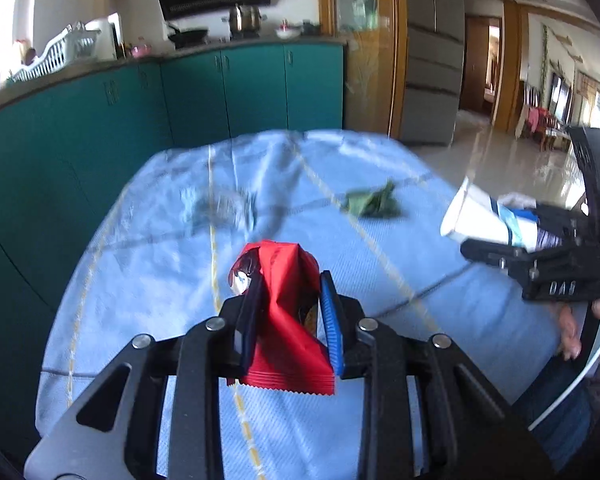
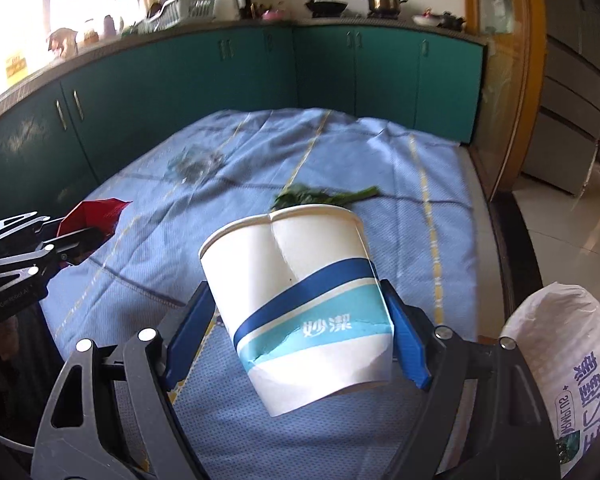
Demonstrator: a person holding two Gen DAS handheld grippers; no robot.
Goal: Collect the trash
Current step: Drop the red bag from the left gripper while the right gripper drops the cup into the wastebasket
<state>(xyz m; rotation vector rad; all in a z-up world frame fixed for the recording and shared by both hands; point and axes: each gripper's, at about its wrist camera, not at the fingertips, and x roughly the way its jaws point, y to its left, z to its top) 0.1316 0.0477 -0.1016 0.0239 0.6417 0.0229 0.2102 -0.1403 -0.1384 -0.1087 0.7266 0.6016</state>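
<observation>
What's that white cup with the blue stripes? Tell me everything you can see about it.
The paper cup is white with a dark blue band and a teal band bearing white characters. Its wall is creased and dented from the rim down, and the teal band looks torn. It is tilted, mouth pointing away, pinched across its lower part between the blue pads of the right gripper, above the blue tablecloth. Nothing else visibly touches it.

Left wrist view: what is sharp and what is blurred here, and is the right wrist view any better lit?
Left wrist view: the red wrapper in the left gripper is sharp, the green scrap on the tablecloth is motion-smeared. Right wrist view: the paper cup in the right gripper is crisp; the window is blown out.
</observation>
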